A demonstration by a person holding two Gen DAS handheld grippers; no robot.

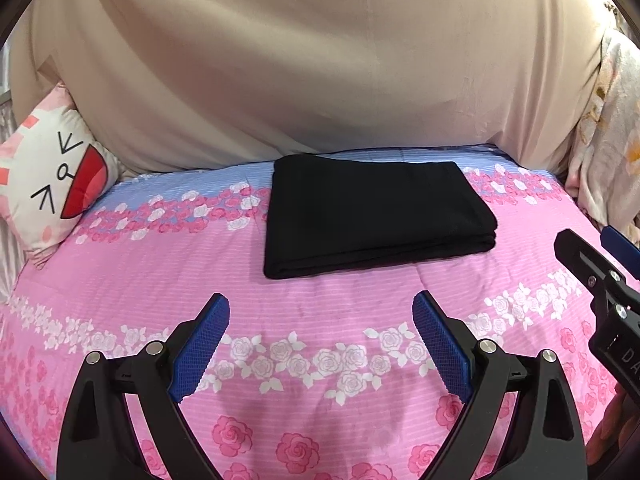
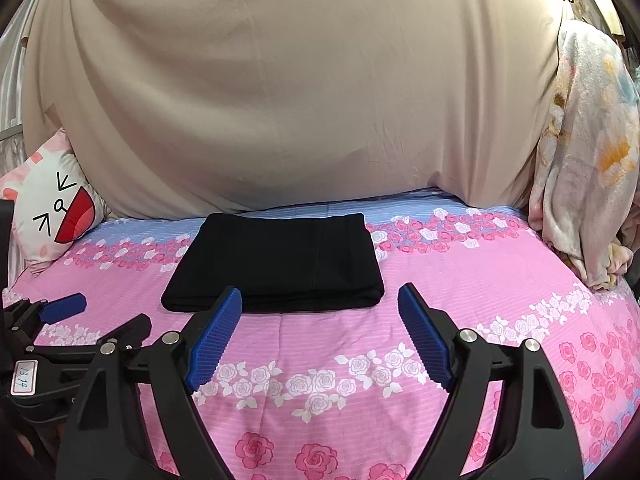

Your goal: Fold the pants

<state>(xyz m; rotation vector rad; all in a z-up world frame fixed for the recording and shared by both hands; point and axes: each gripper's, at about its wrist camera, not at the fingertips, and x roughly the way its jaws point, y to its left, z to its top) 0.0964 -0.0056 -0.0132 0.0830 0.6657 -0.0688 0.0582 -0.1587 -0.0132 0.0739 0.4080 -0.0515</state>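
Nearest, the left claw [image 1: 320,344] and right claw [image 2: 320,336] both gape wide, holding nothing. The pants [image 1: 376,212] lie on the bed [image 1: 320,420] just beyond them, folded into a neat black rectangle (folding looks finished). Next likely means pulling back. A tag [image 2: 24,377] reads "13.17".

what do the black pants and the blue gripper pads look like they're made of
Black pants: apparently a soft matte knit or cotton-type fabric; it shows no sheen and its stacked folded edges are rounded. Blue pads on the left gripper: likely rubber or moulded plastic, going by the fine grid texture and ridged edges.
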